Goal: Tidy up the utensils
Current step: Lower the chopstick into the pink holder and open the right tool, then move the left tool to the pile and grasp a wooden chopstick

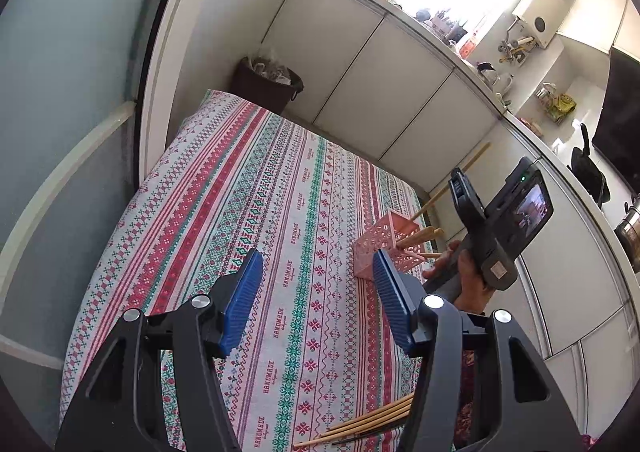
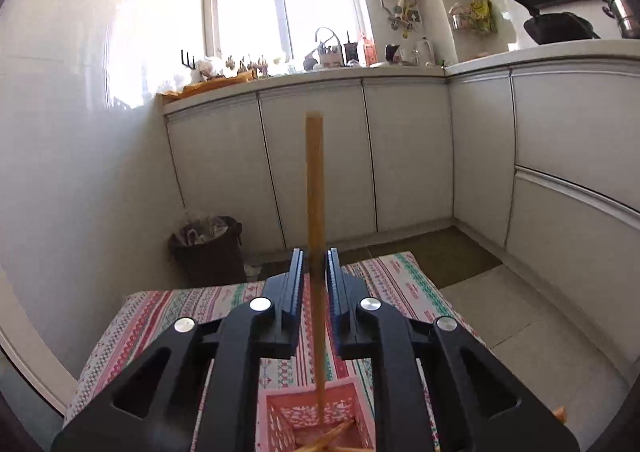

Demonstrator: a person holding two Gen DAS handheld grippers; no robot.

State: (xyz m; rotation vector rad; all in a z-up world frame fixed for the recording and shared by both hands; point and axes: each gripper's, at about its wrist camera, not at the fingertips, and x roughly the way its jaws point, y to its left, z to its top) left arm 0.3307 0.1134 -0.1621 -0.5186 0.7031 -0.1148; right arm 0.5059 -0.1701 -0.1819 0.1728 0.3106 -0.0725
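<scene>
Left wrist alone shows loose chopsticks point(image 1: 360, 426) beneath its wide, empty hand-held gripper point(image 1: 316, 302).

We held the left gripper point(image 1: 318, 292) tilted downward, its blue pads well apart with nothing between them. At its 2 o'clock our right hand point(image 1: 466, 276) gripped the right gripper point(image 2: 314, 272), whose jaws stood only narrowly parted.
</scene>
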